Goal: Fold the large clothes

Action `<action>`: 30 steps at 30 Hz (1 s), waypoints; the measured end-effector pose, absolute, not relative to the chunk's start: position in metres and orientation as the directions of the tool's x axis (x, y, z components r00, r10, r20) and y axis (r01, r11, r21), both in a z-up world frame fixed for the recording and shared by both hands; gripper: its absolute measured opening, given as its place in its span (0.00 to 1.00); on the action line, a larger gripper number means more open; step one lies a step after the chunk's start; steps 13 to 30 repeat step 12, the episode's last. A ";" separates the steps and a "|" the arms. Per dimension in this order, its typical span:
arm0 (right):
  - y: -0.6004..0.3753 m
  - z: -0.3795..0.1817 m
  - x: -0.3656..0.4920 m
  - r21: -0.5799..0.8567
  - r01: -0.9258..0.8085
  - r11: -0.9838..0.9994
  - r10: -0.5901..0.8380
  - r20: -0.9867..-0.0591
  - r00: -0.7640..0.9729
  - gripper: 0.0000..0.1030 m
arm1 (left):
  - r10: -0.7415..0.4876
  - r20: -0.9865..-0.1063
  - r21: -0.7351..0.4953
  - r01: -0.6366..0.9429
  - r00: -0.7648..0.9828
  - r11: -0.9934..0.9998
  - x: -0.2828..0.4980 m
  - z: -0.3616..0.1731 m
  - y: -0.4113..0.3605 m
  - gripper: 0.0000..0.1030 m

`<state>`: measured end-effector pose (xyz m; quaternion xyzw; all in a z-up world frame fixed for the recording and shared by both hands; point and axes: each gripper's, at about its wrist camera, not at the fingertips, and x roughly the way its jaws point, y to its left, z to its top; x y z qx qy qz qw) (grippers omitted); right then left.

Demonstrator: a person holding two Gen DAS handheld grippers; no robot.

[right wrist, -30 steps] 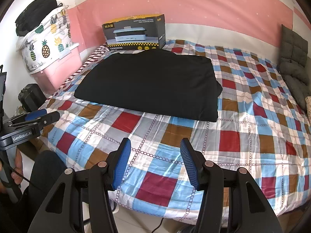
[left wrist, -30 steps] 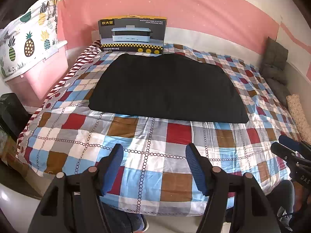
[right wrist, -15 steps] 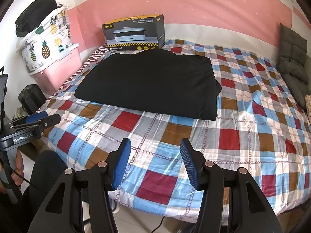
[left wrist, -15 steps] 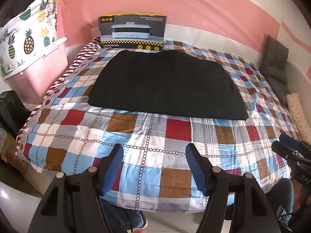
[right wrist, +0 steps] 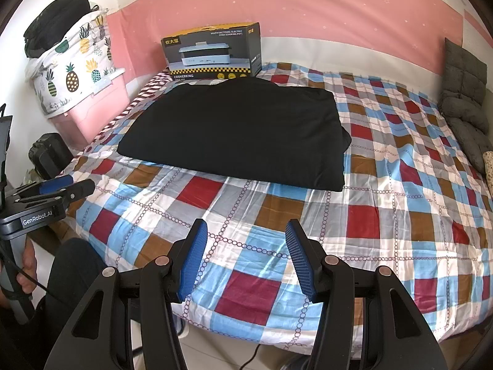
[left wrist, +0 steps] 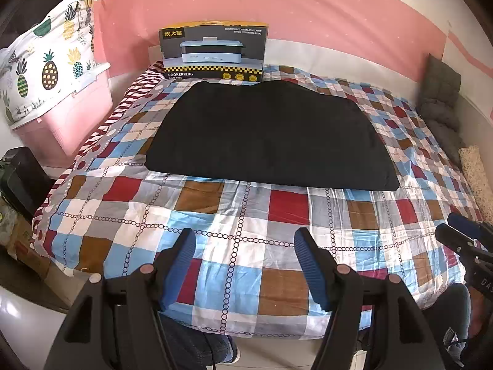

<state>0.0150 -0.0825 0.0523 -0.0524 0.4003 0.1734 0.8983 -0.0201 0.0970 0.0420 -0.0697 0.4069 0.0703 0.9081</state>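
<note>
A black garment lies folded into a flat rectangle on the checked bedspread, toward the far left of the bed; it also shows in the right wrist view. My left gripper is open and empty, held over the bed's front edge, well short of the garment. My right gripper is open and empty too, over the front edge. The left gripper also shows at the left edge of the right wrist view, and the right gripper at the right edge of the left wrist view.
A cooker box stands at the bed's far side, touching the garment's back edge. A pink storage bin with a pineapple-print bag is at the left. Grey cushions lie along the right wall.
The left wrist view has drawn back and risen slightly, so more of the bed's front edge shows. The garment has not moved. Both grippers stay open.
</note>
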 end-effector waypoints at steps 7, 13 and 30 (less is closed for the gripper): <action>-0.083 0.052 0.014 0.045 -0.351 0.935 0.268 -0.737 0.620 0.52 | 0.075 -0.755 -0.066 -0.190 0.651 0.980 -0.018 0.039 0.097 0.67; -0.084 0.051 0.011 0.047 -0.348 0.936 0.267 -0.737 0.620 0.52 | 0.083 -0.758 -0.059 -0.194 0.646 0.979 -0.017 0.038 0.097 0.66; -0.084 0.051 0.011 0.047 -0.348 0.936 0.267 -0.737 0.620 0.52 | 0.083 -0.758 -0.059 -0.194 0.646 0.979 -0.017 0.038 0.097 0.66</action>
